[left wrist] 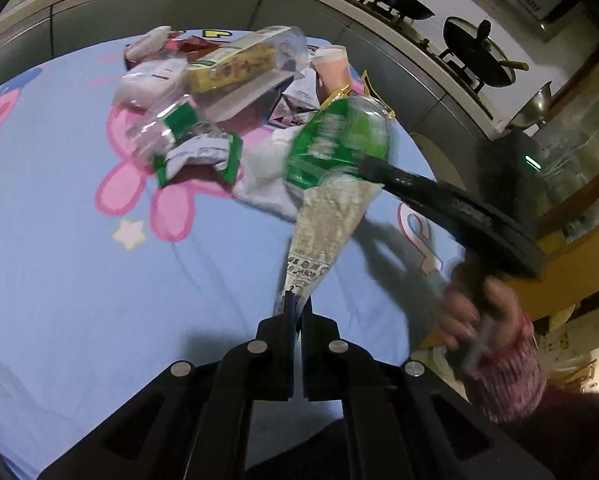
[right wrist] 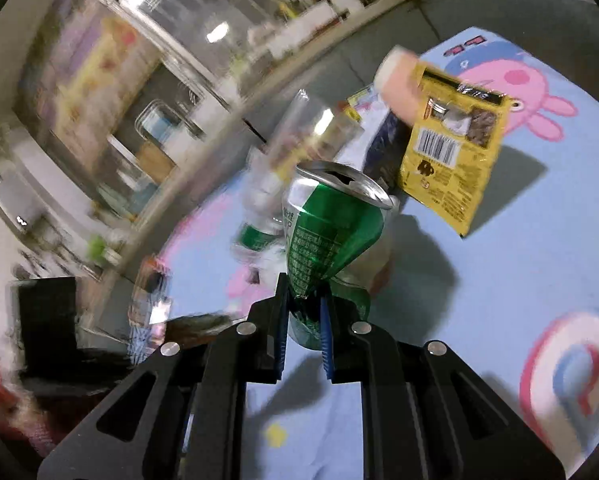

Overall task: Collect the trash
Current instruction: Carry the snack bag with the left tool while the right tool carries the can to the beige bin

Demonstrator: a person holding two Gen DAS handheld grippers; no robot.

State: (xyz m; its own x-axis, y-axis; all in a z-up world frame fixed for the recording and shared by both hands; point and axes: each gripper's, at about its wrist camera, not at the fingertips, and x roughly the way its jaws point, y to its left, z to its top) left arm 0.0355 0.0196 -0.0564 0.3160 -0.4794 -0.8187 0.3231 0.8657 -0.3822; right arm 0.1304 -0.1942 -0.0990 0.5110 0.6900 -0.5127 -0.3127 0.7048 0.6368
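Blurred green can [right wrist: 331,236] hides between right gripper [right wrist: 304,312] fingers.

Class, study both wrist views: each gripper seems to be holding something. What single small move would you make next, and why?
Probably lift the right gripper clear, carrying the crushed green can toward wherever the trash goes. It is already shut on the can above the blue tablecloth, and the left gripper is shut on a clear wrapper, so both hold litter. No bin shows.
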